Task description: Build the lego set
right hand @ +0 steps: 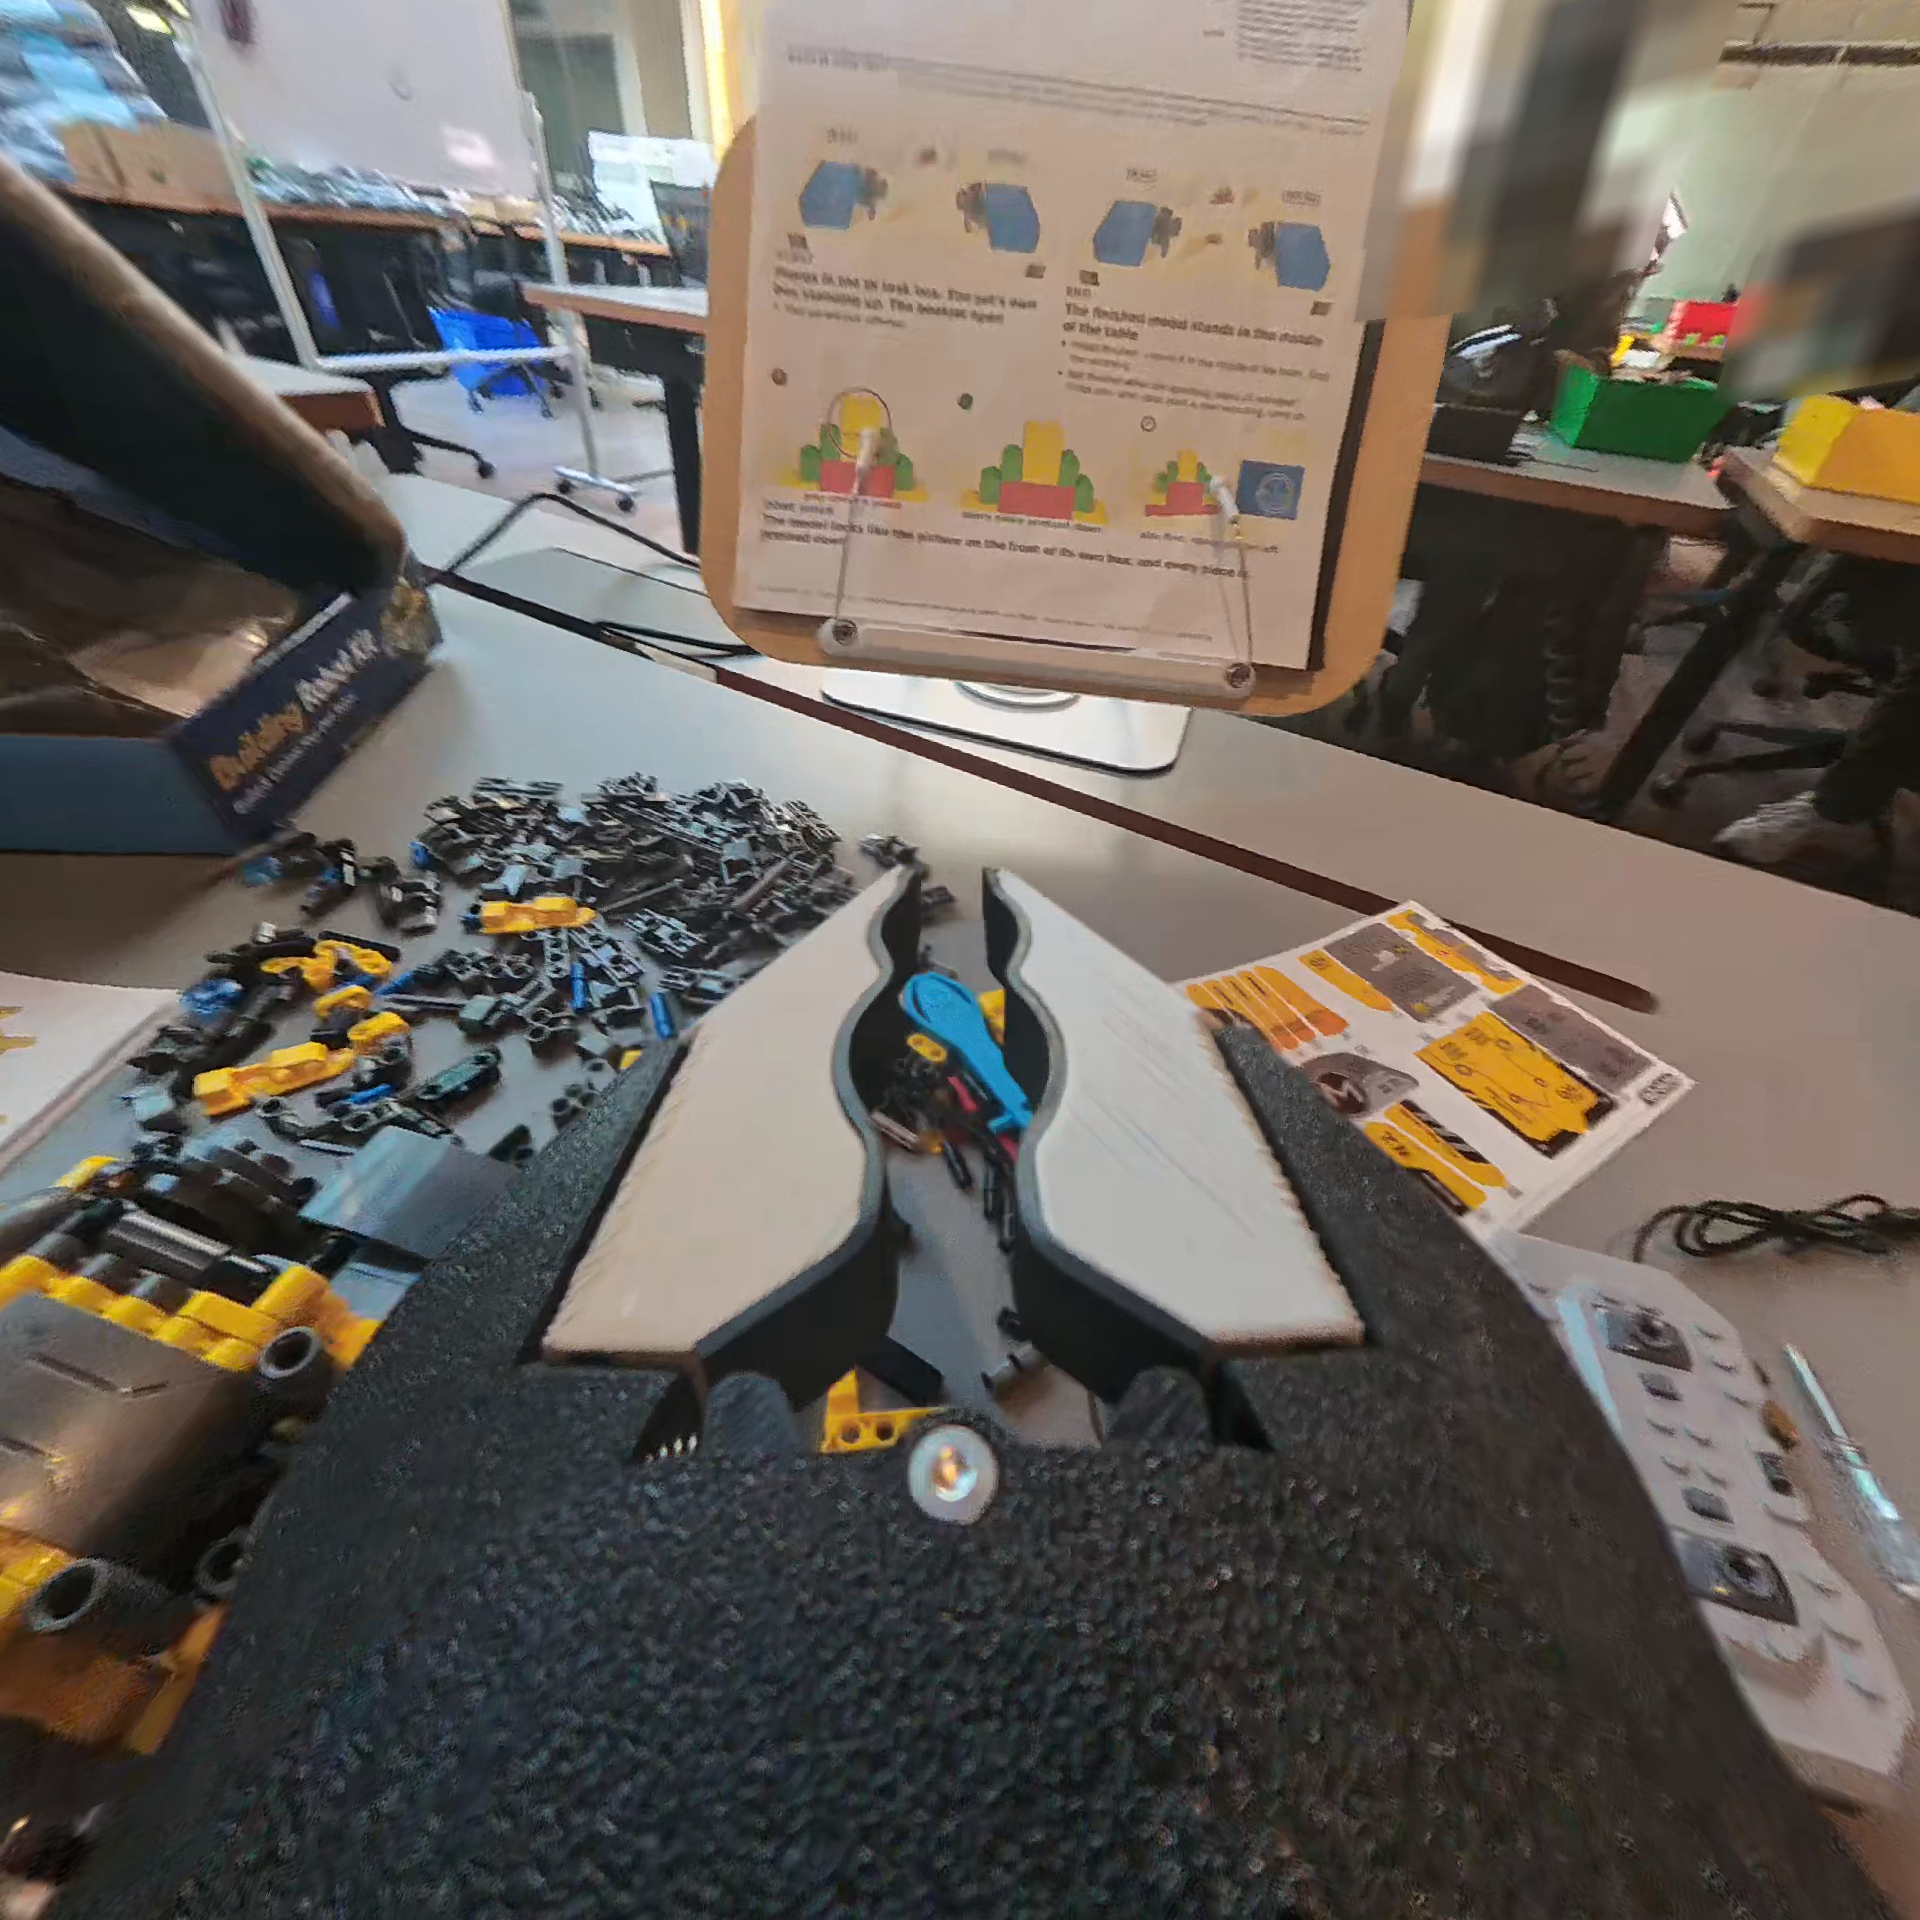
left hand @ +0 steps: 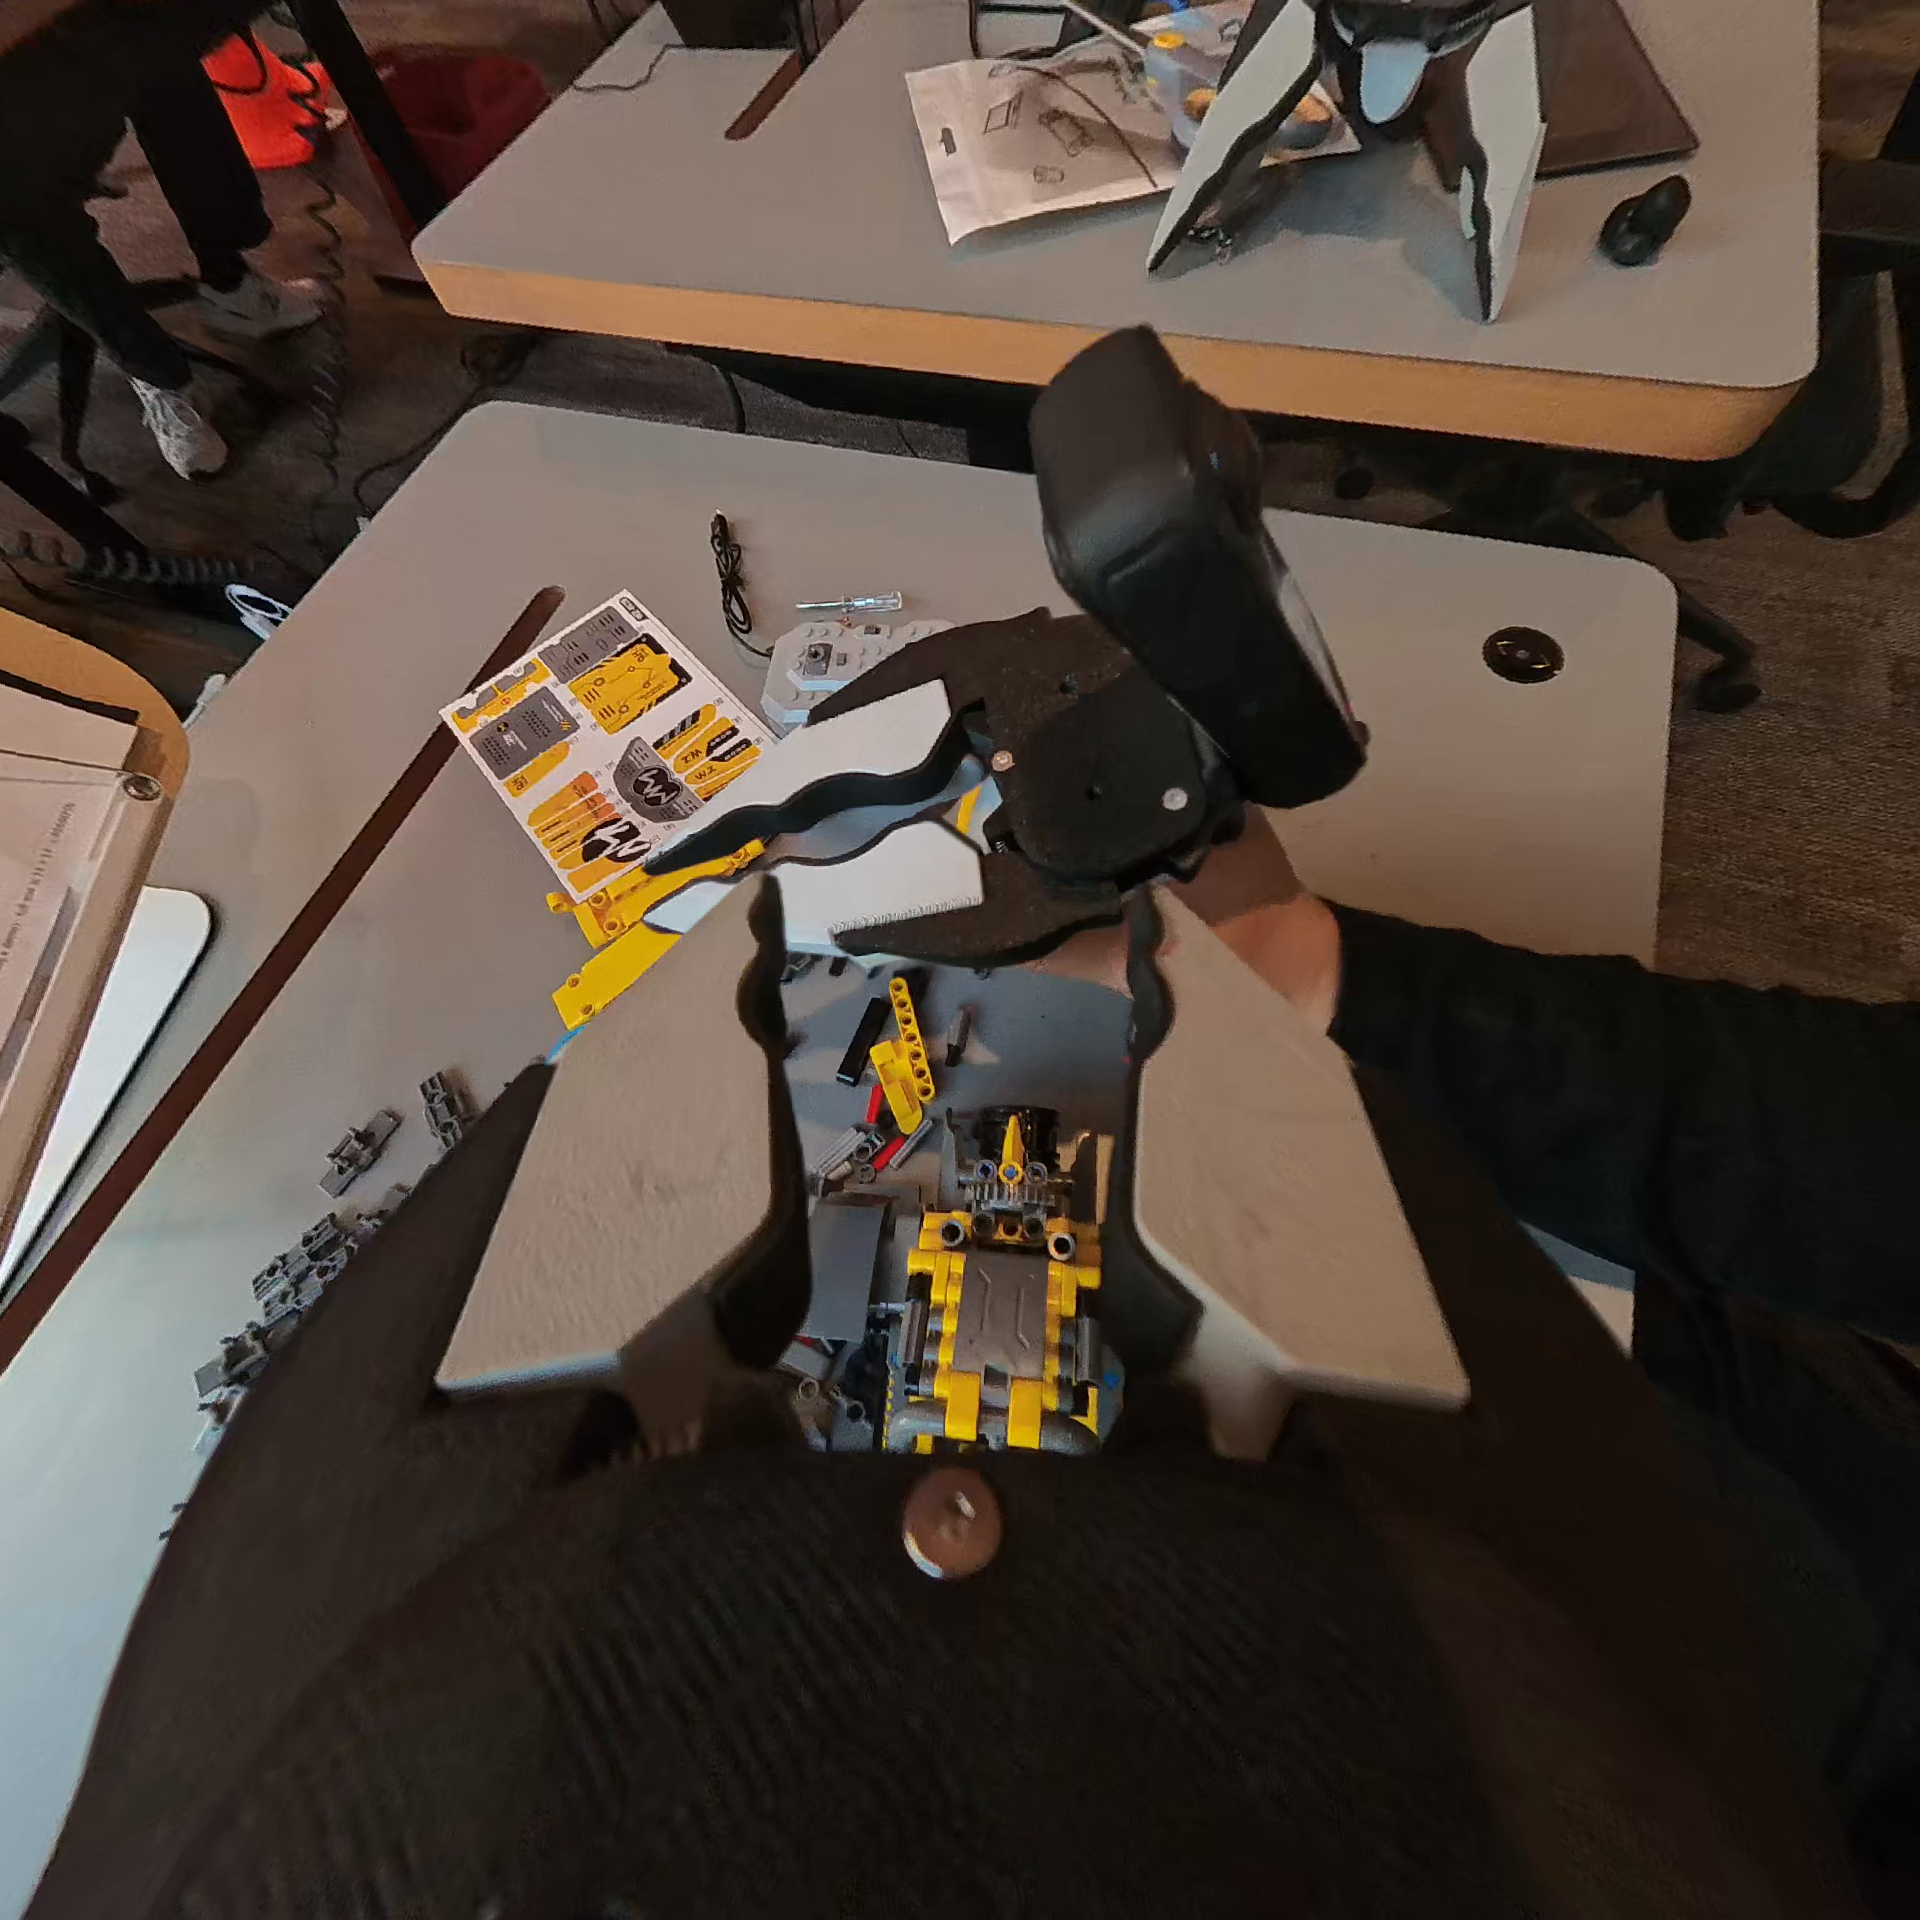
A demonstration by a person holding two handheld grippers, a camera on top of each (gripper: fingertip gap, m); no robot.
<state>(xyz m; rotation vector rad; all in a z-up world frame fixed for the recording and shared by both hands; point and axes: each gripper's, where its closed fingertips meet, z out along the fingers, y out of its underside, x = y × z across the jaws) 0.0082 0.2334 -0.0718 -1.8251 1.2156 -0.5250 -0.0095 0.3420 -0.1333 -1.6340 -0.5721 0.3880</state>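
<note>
Table: we work over a grey table (left hand: 1455, 644) strewn with building-toy parts.
Left gripper: our left gripper (left hand: 951, 997) hangs above the yellow-and-grey model (left hand: 1003, 1320), fingers spread wide, gripping nothing; the model sits between them toward 6 o'clock.
Right gripper: our right gripper (right hand: 951, 904) has its fingers nearly together at the tips with a narrow gap, nothing pinched; a blue tool (right hand: 961, 1039) lies on the table below the gap.
Sticker sheet: a yellow-and-grey sticker sheet (right hand: 1444, 1049) lies at 3 o'clock of the right gripper.
Loose parts: a heap of black pieces (right hand: 644, 873) spreads at 10 o'clock.
Remote: a white controller (right hand: 1704, 1455) rests at 4 o'clock.
</note>
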